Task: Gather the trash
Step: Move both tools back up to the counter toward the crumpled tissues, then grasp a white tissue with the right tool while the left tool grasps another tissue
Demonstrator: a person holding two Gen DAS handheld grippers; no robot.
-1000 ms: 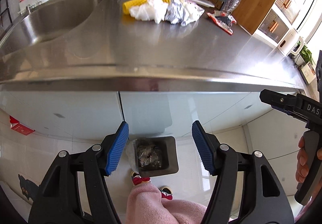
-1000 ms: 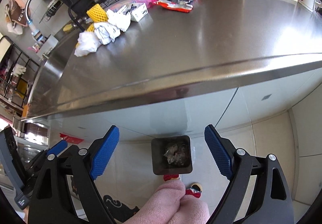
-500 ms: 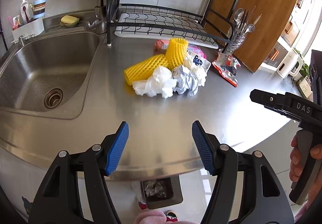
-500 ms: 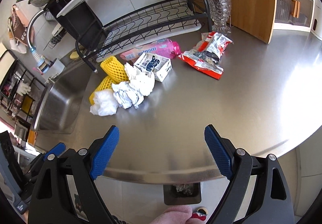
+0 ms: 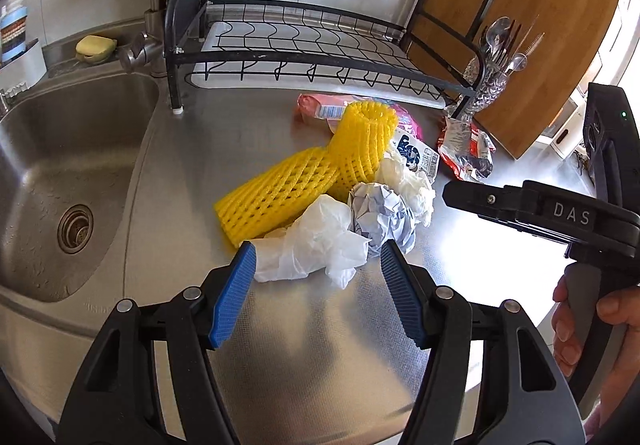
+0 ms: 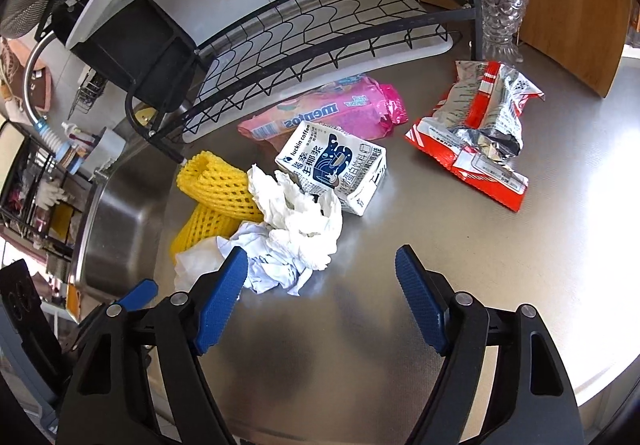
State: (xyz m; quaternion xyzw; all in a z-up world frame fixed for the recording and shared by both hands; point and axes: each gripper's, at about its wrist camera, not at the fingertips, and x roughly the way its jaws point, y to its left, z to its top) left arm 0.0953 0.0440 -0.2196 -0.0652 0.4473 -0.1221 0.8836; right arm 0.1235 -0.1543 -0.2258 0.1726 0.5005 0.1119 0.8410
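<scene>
Okay, steel counter (image 5: 192, 149) with sink (image 5: 60, 165) on the left, dish rack (image 5: 320, 45) at the far side. Trash pile mid-counter: yellow foam nets (image 5: 312, 177), pink Mentos wrapper (image 6: 320, 115), red snack bag (image 6: 476, 133), Luckin carton (image 6: 340, 165), crumpled tissues (image 5: 316, 245) nearest. Left gripper (image 5: 316, 285) level over the near counter, jaws wide apart, empty, tissue between the tips. Right gripper (image 6: 320, 301) same pose, spread open, empty, right of the tissues; hand (image 5: 592, 321) on its grip.

The table (image 6: 460, 265) is brushed, glossy metal. The foam net (image 5: 304, 185) is yellow, matt mesh. The tissue (image 6: 304, 229) is crumpled white paper. The snack wrapper (image 6: 476, 133) is shiny foil. The claw pads (image 5: 234, 293) are ribbed blue plastic.
</scene>
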